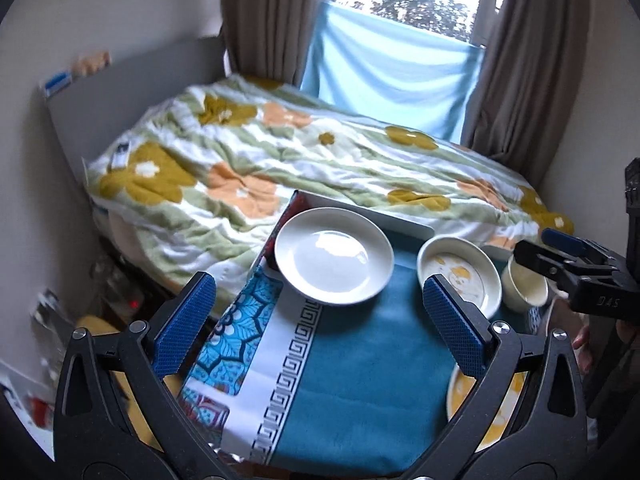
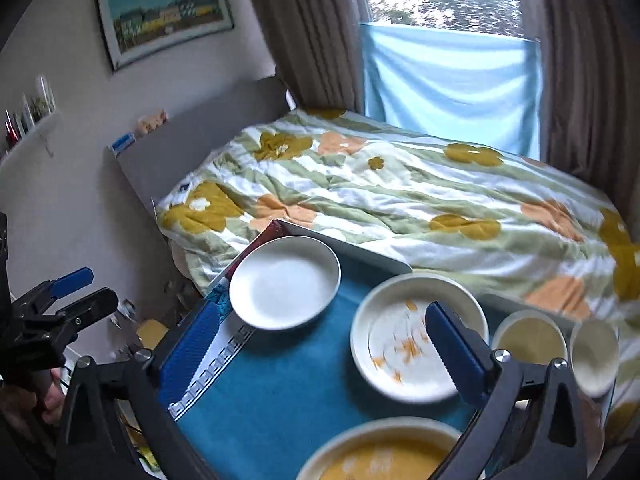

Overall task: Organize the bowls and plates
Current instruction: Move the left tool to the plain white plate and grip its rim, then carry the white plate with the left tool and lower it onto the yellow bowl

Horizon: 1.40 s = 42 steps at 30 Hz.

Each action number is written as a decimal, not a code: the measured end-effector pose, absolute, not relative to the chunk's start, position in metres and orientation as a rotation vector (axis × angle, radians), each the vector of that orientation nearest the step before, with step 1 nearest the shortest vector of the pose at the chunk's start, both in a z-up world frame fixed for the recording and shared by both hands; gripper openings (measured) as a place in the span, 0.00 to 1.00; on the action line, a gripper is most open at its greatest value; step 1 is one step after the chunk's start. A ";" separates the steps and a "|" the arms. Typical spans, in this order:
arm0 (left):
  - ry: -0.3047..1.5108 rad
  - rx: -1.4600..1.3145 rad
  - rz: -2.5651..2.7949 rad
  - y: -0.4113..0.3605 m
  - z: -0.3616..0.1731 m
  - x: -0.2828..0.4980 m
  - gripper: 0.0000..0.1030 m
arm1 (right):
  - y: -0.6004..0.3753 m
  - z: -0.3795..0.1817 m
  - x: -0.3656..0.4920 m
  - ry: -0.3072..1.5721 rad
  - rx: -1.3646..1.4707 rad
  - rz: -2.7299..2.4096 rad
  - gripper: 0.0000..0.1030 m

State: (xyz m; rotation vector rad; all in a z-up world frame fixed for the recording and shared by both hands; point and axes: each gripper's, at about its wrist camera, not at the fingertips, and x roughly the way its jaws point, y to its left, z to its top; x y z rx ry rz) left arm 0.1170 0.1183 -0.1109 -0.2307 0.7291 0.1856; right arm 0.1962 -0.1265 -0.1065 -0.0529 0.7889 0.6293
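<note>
2 cups (image 2: pixel 528 340) in rt view; lt shows 1 (image 1: pixel 524 284).

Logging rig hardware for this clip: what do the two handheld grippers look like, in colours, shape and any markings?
Both match. The left gripper and the right gripper each have black angular plastic frames with triangular cutouts, silver screw heads at the pivots, and flat blue finger pads with a fine cross-hatched texture. Raised lettering shows on the right gripper's body in the left wrist view, but is hard to read. No cables or sleeves are visible.

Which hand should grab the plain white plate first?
Probably left: the left hand-held gripper is open with the plain white plate straight ahead. The right hand-held gripper faces the flower-patterned plate instead.
</note>
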 end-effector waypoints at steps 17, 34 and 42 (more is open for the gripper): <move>0.995 -0.492 0.164 0.189 -0.252 0.242 0.60 | -0.015 -0.239 0.343 1.132 -0.211 0.697 0.73; 1.063 -0.499 0.236 0.190 -0.303 0.271 0.14 | -0.012 -0.286 0.369 1.199 -0.191 0.814 0.18; 1.052 -0.452 0.263 0.184 -0.308 0.270 0.12 | -0.012 -0.288 0.369 1.186 -0.184 0.835 0.15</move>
